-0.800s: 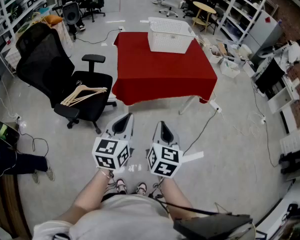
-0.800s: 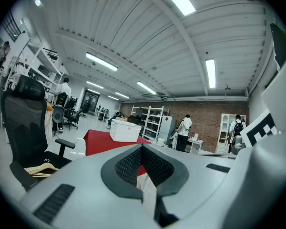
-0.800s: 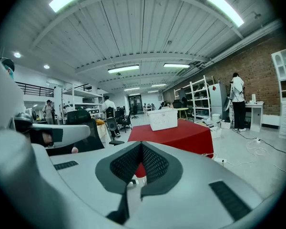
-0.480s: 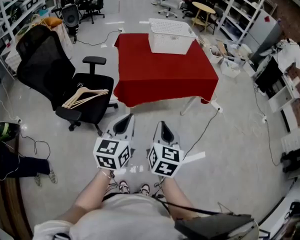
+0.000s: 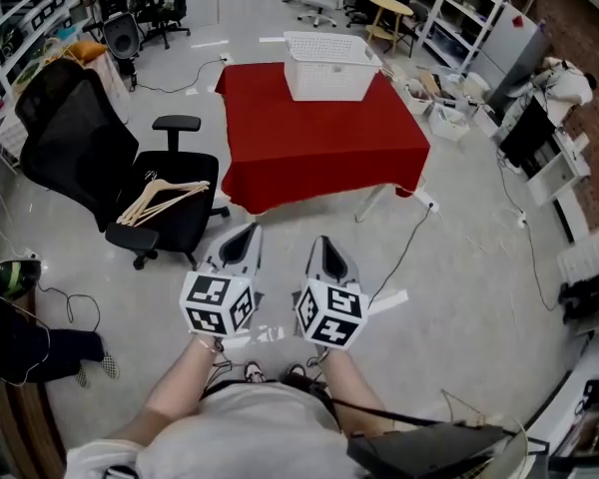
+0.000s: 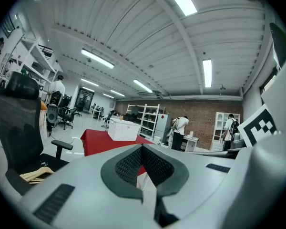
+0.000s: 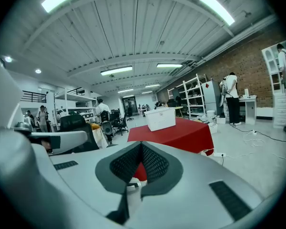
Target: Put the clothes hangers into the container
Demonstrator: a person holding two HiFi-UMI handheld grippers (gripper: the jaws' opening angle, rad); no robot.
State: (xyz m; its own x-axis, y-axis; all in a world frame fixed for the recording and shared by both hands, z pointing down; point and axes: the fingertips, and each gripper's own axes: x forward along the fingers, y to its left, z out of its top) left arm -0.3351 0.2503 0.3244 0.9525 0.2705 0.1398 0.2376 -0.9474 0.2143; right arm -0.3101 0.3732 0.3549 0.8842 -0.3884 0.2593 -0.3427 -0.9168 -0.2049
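Note:
Several wooden clothes hangers (image 5: 163, 199) lie in a pile on the seat of a black office chair (image 5: 75, 143) at the left of the head view; they also show at the lower left of the left gripper view (image 6: 35, 173). A white slotted basket (image 5: 327, 66) stands at the far end of a table with a red cloth (image 5: 319, 143). My left gripper (image 5: 246, 234) and right gripper (image 5: 323, 244) hang side by side in front of me, above the floor and short of the table. Both are shut and hold nothing.
Cables (image 5: 409, 238) trail over the grey floor to the right of the table. Shelving (image 5: 459, 18), more chairs and a round table (image 5: 389, 8) stand beyond it. People stand at the far brick wall (image 7: 231, 97). Dark bags and shoes (image 5: 40, 352) lie at the left.
The head view has shifted a little: chair, table and basket sit slightly further left and higher in the picture. Both grippers stay shut in the same pose.

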